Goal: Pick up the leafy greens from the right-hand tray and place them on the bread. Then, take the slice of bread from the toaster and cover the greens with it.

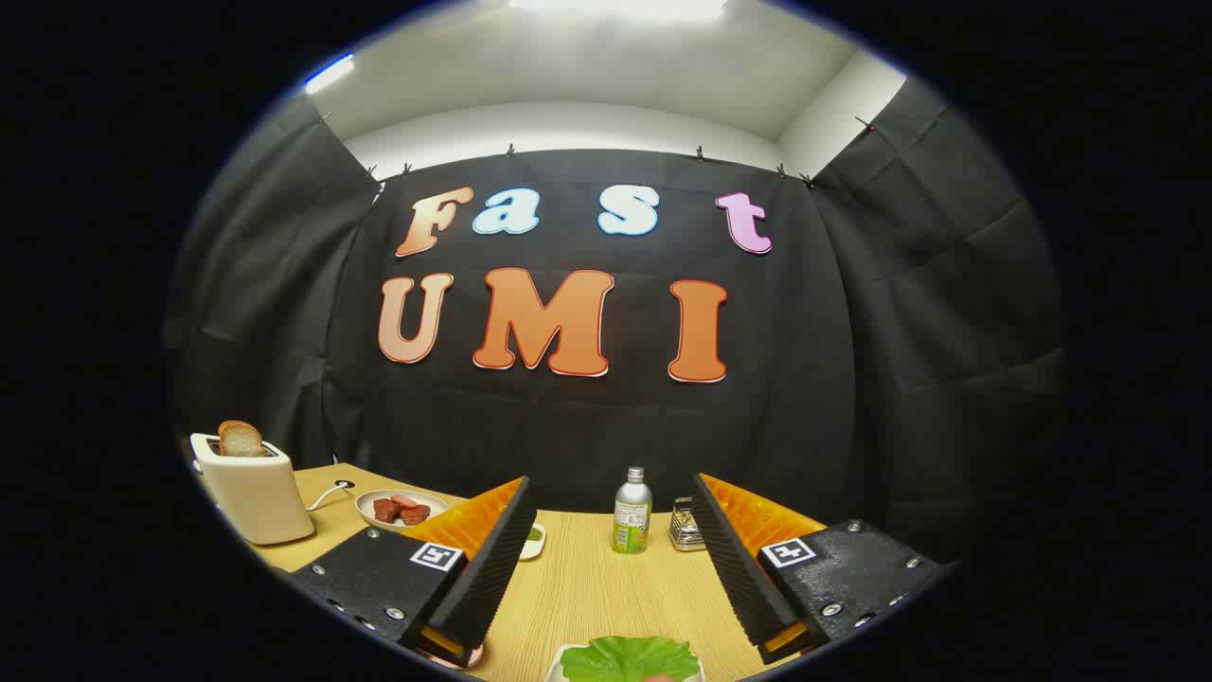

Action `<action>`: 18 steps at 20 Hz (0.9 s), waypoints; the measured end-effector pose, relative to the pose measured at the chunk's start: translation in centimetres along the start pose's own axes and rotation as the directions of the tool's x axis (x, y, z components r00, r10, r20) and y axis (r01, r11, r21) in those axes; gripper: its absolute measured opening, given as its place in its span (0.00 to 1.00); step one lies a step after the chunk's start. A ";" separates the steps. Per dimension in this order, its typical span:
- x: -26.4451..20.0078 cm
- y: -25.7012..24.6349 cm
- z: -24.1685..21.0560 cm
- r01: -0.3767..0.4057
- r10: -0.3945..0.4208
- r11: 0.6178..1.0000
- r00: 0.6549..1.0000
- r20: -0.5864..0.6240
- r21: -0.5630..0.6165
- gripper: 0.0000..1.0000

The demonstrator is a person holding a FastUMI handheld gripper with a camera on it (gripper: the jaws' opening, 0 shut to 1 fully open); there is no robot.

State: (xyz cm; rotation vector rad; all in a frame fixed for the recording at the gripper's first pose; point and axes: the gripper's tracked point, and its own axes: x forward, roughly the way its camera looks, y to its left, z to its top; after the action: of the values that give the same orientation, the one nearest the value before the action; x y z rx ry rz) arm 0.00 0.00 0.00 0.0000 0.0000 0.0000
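The leafy greens (628, 658) lie on a white tray (561, 661) on the wooden table, low between my fingers and close under them. My gripper (614, 530) stands open above the table with nothing between its fingers. Far off to the left a cream toaster (254, 493) stands with a slice of bread (240, 439) poking out of its slot. The bread for the greens is hidden from me.
A white plate of red meat pieces (401, 510) sits beside the toaster, its cord (327, 494) curling next to it. Beyond the fingers stand a small dish of something green (534, 538), a green-labelled metal bottle (632, 511) and a small metal grater (686, 526).
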 end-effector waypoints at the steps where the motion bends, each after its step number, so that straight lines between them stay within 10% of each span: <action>1: -0.1 0.0 0.0 -0.001 0.001 1.000 1.000 0.000 0.000 0.99; 18: -0.2 0.0 -0.1 -0.007 0.007 1.000 1.000 -0.010 -0.012 0.99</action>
State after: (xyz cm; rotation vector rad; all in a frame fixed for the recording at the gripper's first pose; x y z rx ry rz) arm -0.19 -0.03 -0.14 -0.0120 0.0096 0.0068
